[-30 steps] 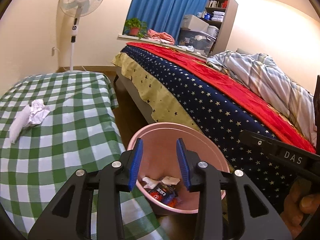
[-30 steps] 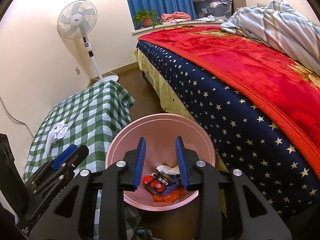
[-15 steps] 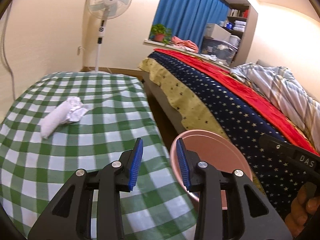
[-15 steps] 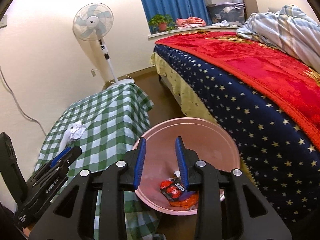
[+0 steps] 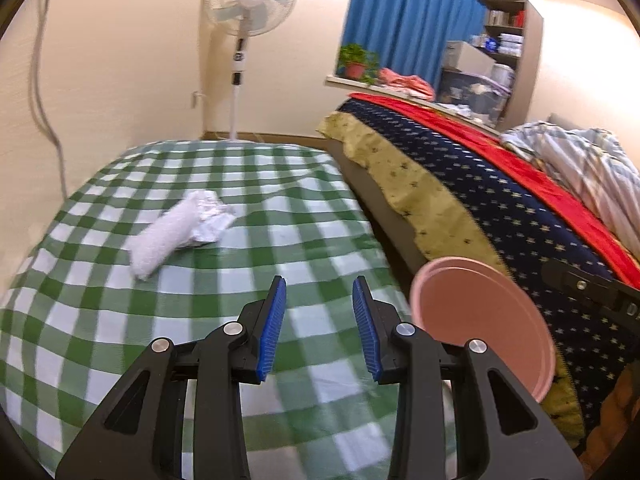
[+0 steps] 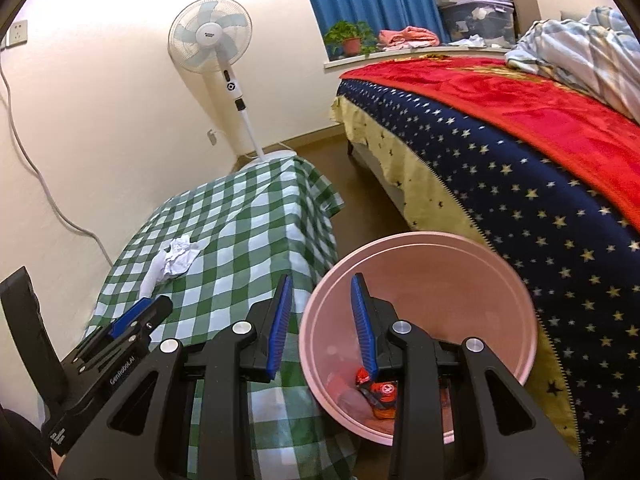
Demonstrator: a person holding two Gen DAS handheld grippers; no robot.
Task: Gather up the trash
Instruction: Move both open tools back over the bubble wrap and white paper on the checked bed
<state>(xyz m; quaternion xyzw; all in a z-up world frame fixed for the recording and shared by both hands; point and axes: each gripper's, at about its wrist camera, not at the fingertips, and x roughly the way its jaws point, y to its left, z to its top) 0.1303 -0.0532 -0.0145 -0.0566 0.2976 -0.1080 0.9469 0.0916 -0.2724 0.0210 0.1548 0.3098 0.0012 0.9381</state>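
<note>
Crumpled white paper wad (image 5: 182,230) sits on the green-check tablecloth (image 5: 280,184), well ahead of the left gripper (image 5: 319,328). Left gripper: jaws part open, empty, aimed at the table, likely lining up the pick. Right gripper (image 6: 320,326): part open, empty, over the pink bin (image 6: 516,308) rim; wrappers (image 6: 380,394) inside.

On my green-checked worktop (image 5: 248,272) lies a crumpled white paper wad (image 5: 182,232), long and lumpy, alone near the far left side. Beside the worktop stands my pink bin (image 6: 500,280), upright, with an orange-red wrapper (image 6: 380,394) at its bottom.
</note>
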